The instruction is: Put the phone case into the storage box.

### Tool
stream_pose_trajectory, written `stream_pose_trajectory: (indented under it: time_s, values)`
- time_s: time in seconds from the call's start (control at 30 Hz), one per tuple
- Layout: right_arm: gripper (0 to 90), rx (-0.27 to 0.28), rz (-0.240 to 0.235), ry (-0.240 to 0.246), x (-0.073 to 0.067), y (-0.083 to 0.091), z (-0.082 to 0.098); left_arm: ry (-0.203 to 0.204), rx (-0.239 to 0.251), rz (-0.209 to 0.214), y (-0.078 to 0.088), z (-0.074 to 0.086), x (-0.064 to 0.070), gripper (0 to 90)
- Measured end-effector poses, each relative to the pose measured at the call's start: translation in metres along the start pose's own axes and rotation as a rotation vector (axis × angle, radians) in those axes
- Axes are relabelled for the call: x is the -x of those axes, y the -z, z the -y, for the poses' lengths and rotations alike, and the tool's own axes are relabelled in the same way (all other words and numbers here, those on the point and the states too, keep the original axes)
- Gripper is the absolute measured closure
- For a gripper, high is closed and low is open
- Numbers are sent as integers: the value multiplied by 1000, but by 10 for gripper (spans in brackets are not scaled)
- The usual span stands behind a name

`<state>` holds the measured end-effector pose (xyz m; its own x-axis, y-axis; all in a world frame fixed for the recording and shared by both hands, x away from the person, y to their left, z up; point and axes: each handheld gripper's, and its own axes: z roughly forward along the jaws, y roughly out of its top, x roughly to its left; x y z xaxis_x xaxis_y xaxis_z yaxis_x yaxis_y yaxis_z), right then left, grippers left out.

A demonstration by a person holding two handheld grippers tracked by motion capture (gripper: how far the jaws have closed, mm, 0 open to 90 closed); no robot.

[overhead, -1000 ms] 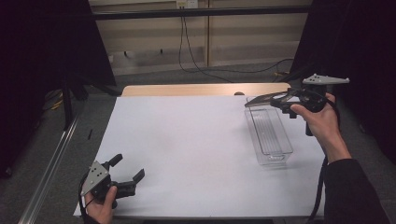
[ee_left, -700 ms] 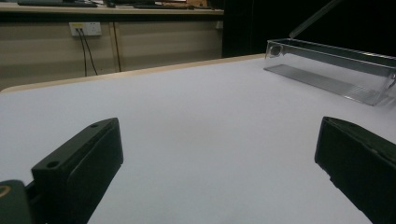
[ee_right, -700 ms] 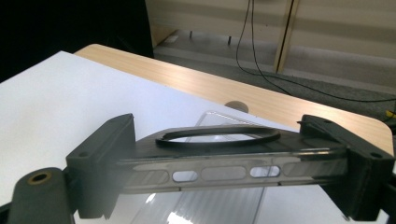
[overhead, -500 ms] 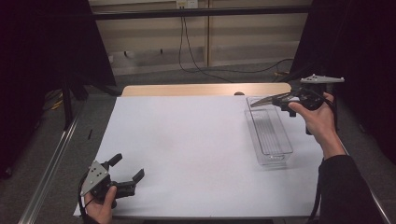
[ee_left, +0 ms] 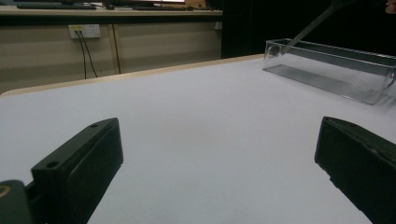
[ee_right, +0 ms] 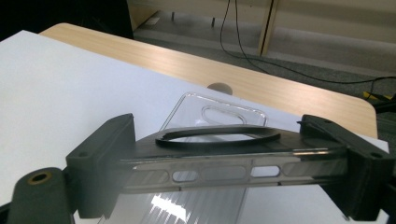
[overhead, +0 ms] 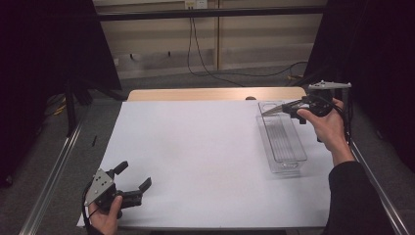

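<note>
A: 2 grippers are in play. Which one carries something?

B: The right gripper (overhead: 281, 108). Its jaws are clamped on a clear phone case (ee_right: 219, 161), gripping it across its width, 1 jaw on each long edge. In the right gripper view the case lies flat between the jaws, with a dark ring on its back and the camera cutout at the far end.

A: Where does the case sit over the desk?

B: Seen from the high view it hangs at the far right of the white desk (overhead: 195, 156), its tip over the far end of a clear plastic tray (overhead: 283, 139). The left gripper view shows the case's thin edge (ee_left: 308, 25) slanting down to the tray's far end (ee_left: 327, 65); whether it touches the rim I cannot tell.

A: And the tray?

B: It is long and narrow with a ribbed floor, lying lengthwise along the right side of the desk.

A: What about the other hand?

B: The left gripper (overhead: 132, 183) is held low at the near left corner of the desk, well apart from the tray. Its jaws are spread wide with only bare white surface between them.
</note>
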<state>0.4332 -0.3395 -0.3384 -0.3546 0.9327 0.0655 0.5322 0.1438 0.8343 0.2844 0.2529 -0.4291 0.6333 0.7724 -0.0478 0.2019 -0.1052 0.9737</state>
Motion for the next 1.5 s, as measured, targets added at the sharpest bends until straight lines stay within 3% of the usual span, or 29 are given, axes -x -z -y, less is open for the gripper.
stream_pose_trajectory:
  time_s: [0.53, 1.5]
  values:
    - [120, -45, 38, -14, -2, -19, 11, -6, 5, 2, 1, -1, 1, 10]
    - [120, -40, 118, -46, -12, -45, 11, -10, -6, 0, 0, -1, 1, 10]
